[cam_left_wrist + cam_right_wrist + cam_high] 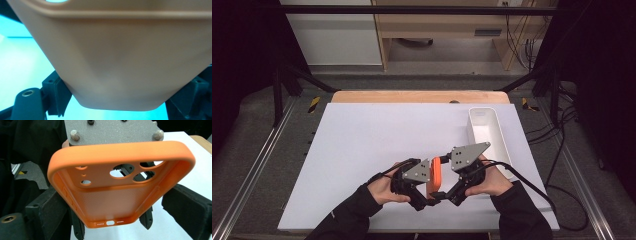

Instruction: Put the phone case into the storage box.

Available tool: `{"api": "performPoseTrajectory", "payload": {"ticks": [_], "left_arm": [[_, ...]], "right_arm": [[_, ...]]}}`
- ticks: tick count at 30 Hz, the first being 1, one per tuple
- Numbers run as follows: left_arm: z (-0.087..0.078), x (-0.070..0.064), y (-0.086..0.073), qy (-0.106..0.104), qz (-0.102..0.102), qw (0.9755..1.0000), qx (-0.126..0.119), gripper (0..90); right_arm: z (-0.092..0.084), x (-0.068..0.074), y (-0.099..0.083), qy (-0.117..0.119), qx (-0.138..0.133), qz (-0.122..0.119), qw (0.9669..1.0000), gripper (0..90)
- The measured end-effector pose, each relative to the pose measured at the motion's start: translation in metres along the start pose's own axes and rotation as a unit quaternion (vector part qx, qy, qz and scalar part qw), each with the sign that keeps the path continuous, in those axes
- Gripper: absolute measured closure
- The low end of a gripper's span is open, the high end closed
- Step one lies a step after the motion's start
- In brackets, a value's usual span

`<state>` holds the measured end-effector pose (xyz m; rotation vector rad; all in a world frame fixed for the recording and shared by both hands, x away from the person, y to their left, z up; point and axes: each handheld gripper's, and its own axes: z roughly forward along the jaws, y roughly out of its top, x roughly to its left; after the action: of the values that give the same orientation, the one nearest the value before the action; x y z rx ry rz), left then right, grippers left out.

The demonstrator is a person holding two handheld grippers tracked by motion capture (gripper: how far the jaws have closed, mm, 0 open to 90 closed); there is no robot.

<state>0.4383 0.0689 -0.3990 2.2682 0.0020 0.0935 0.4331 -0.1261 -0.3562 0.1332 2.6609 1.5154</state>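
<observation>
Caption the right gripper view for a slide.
Orange phone case held between both grippers' jaws, camera cutouts up, above the white table.

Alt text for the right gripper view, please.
An empty orange phone case, inner side and camera cutouts facing the camera, stands between the right gripper's black jaws. Behind it is the left gripper's grey plate, over a white table.

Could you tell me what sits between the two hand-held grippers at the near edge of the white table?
An orange silicone phone case stands on edge between the left gripper and the right gripper, seen in the high view.
</observation>
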Motion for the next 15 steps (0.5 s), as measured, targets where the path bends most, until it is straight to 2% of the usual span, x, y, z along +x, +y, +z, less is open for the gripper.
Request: {"api": "performPoseTrajectory", "payload": {"ticks": [7, 15], "left_arm": [[0.0005, -0.0014, -0.0005, -0.003, 0.008, 0.9999, 0.007, 15.5], [0.0011, -0.0014, -0.0025, -0.006, 0.006, 0.9999, 0.010, 15.4]], "right_arm": [[0.0007, -0.0001, -0.0007, 0.016, -0.005, 0.001, 0.9999, 14.0], [0.0015, -0.0010, -0.0012, 0.022, -0.002, -0.001, 0.9998, 14.8]]}}
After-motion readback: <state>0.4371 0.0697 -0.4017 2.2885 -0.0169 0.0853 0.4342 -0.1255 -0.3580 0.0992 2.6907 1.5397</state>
